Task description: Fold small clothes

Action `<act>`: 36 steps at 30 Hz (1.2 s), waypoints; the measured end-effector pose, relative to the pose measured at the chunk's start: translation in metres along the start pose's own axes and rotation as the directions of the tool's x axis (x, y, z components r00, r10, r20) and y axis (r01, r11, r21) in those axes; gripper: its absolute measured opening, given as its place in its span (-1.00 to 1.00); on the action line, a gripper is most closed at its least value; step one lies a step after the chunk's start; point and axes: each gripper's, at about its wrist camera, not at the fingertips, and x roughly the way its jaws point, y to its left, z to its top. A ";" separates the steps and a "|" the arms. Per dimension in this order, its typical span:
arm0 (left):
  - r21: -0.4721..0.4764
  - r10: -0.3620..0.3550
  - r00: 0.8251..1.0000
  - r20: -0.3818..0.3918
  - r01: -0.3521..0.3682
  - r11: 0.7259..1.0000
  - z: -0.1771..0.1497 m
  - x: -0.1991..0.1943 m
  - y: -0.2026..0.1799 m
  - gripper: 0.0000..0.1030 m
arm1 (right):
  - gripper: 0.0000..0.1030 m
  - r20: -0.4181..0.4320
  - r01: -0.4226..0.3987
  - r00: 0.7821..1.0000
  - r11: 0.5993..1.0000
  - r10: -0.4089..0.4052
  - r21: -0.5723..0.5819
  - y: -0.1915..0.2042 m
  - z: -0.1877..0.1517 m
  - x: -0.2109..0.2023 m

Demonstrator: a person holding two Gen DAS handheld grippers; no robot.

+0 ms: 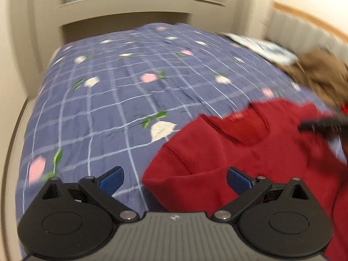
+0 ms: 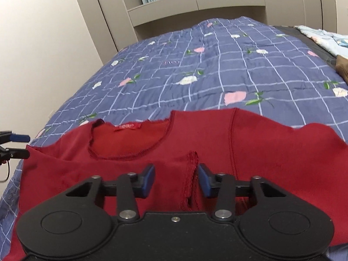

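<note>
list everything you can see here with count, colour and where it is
red top: one, dark red, spread on the near part of the bed, neckline facing away, a sleeve folded across its front
bedspread: one, blue-purple check with pink and white flowers, covering the bed
brown garment: one, brown, far right on the bed
light blue cloth: pale blue patterned, count unclear, far right near the bed's edge
built-in cabinet: beige, beyond the bed
left gripper: one, black with blue pads, open, over the top's left edge
right gripper: one, black with blue pads, open, the folded sleeve's cuff between the pads
</note>
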 end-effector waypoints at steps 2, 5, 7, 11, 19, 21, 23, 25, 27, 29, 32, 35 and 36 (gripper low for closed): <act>0.092 -0.020 0.999 -0.026 0.022 0.996 0.002 0.003 -0.005 0.90 | -0.40 -0.009 -0.001 1.000 1.000 0.001 0.000 -0.001 -0.002 0.001; 0.190 -0.022 0.998 -0.054 0.031 0.981 0.001 0.008 -0.015 0.49 | -0.69 -0.021 0.001 1.000 1.000 -0.002 -0.016 -0.001 -0.003 0.002; 0.202 -0.040 0.996 -0.079 0.055 0.978 0.000 0.008 -0.015 0.37 | -0.76 -0.022 -0.004 1.000 1.000 0.004 -0.014 -0.003 -0.004 0.003; 0.217 -0.057 0.993 -0.105 0.079 0.973 0.002 0.008 -0.012 -0.42 | -0.86 -0.001 -0.010 1.000 1.000 0.010 -0.024 -0.001 -0.004 0.000; 0.176 -0.031 0.998 -0.053 0.040 0.984 0.011 0.002 -0.022 -0.88 | -0.91 0.106 0.041 0.994 0.997 -0.034 -0.068 0.004 0.007 -0.021; 0.167 -0.019 1.000 -0.016 0.021 0.986 0.019 -0.001 -0.026 -0.88 | -0.91 0.141 0.068 0.988 0.995 -0.058 -0.068 0.002 0.013 -0.027; 0.184 0.005 1.000 0.006 -0.006 0.983 0.025 0.002 -0.032 -0.88 | -0.91 0.152 0.091 0.985 0.994 -0.081 -0.059 -0.003 0.016 -0.028; 0.188 0.038 0.999 0.013 -0.040 0.981 0.030 0.013 -0.038 -0.87 | -0.91 0.146 0.119 0.983 0.992 -0.112 -0.042 -0.009 0.017 -0.025; 0.161 0.060 0.998 0.002 -0.059 0.985 0.033 0.025 -0.040 -0.77 | -0.91 0.129 0.142 0.982 0.990 -0.139 -0.018 -0.016 0.017 -0.017; 0.100 0.050 0.999 -0.011 -0.049 0.994 0.033 0.035 -0.037 -0.54 | -0.91 0.104 0.165 0.981 0.986 -0.164 0.000 -0.022 0.014 -0.008; -0.004 0.047 0.999 -0.012 -0.047 0.999 0.030 0.039 -0.025 0.07 | -0.89 0.078 0.164 0.983 0.986 -0.164 0.014 -0.029 0.010 -0.001; -0.106 0.081 0.997 0.016 -0.079 0.991 0.021 0.026 -0.012 0.47 | -0.69 0.087 0.162 0.983 0.987 -0.162 0.010 -0.030 0.008 -0.002; -0.146 0.091 0.995 0.027 -0.087 0.986 0.017 0.021 -0.010 0.63 | -0.62 0.093 0.171 0.981 0.985 -0.171 0.008 -0.030 0.008 -0.004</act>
